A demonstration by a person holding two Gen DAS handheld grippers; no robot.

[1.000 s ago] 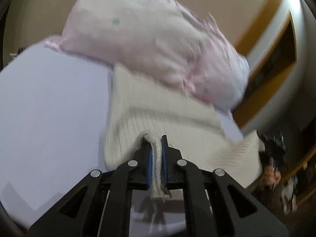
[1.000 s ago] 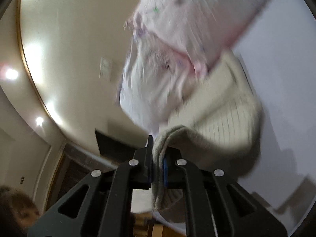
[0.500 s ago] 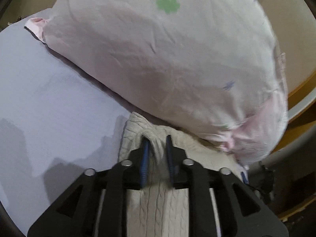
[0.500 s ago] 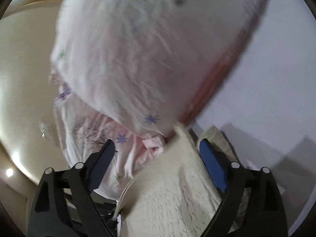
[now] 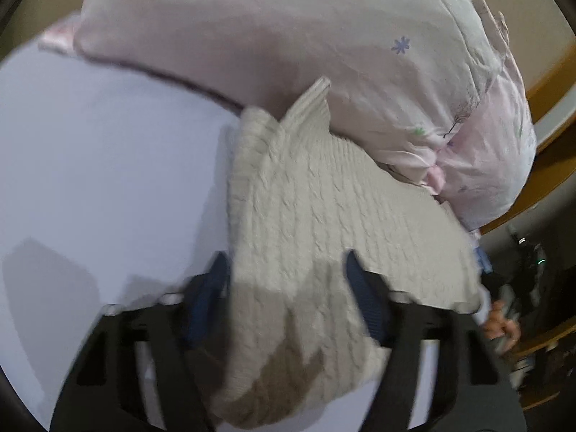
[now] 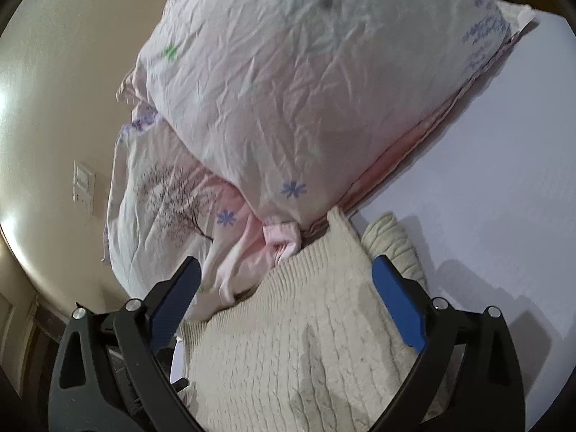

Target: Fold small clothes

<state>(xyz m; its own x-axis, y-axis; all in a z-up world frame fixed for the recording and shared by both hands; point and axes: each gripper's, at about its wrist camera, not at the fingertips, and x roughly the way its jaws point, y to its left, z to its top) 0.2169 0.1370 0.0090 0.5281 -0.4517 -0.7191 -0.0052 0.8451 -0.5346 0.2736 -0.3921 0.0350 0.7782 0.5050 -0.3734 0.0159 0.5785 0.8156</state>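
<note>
A cream cable-knit sweater (image 5: 324,216) lies folded on the pale lilac sheet (image 5: 108,180), its far edge against a pink pillow (image 5: 288,36). My left gripper (image 5: 286,270) is open, its blue-padded fingers spread on either side of the sweater's near part. The sweater also shows in the right wrist view (image 6: 306,342), with one ribbed corner sticking up by the pillow (image 6: 306,90). My right gripper (image 6: 284,273) is open wide just over the sweater, holding nothing.
A second pink bedding piece with a tree print (image 6: 169,194) lies under the pillow at the bed's edge. A beige wall with a switch plate (image 6: 83,180) is at the left. Wooden trim (image 5: 550,82) and a person's hand (image 5: 502,324) are beyond the bed.
Both grippers were shut on the sweater, holding it up, a second ago. They laid it down by the pillow and opened. The left gripper has opened wider and drawn back.
</note>
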